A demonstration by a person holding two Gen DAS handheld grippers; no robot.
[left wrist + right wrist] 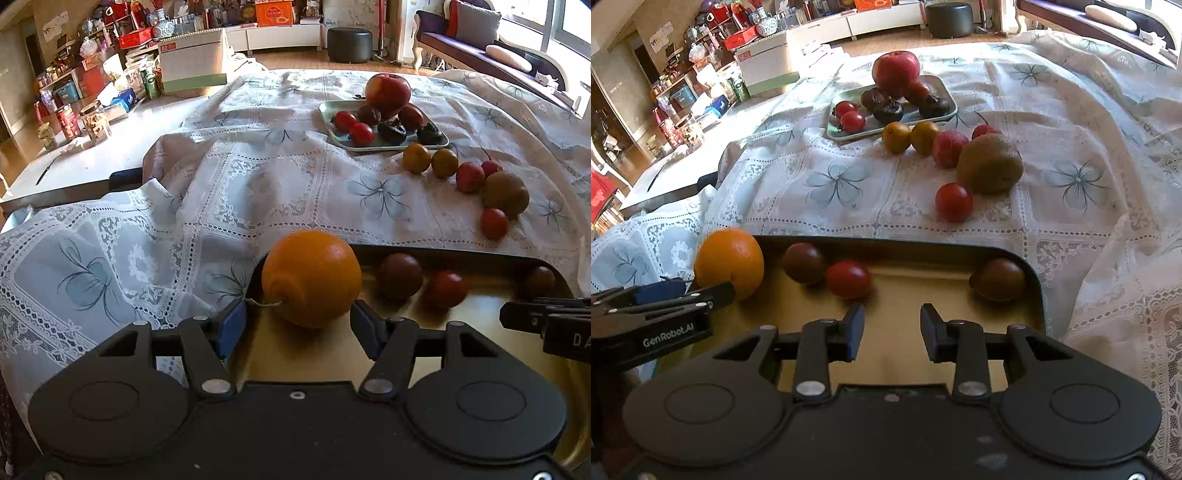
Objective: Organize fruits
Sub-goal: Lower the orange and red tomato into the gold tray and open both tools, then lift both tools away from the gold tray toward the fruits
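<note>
A large orange (312, 277) rests in the far left corner of a gold tray with a black rim (1036, 288). My left gripper (298, 319) stands wide open around the orange's near side, and a gap shows beside the left pad. The tray also holds a dark round fruit (805, 263), a red tomato (848, 278) and another dark fruit (997, 278). My right gripper (892, 323) hangs over the tray's middle, its jaws a little apart with nothing between them. Beyond the tray, a kiwi (990, 164), a cherry tomato (954, 202), two small oranges (895, 137) and small red fruits (948, 147) lie on the lace cloth.
A pale tray (947, 92) at the back carries a red apple (895, 72), two tomatoes and several dark fruits. The lace cloth (831, 177) is bunched up at the left. Past it, a bare tabletop (103, 155) holds jars, cans and boxes.
</note>
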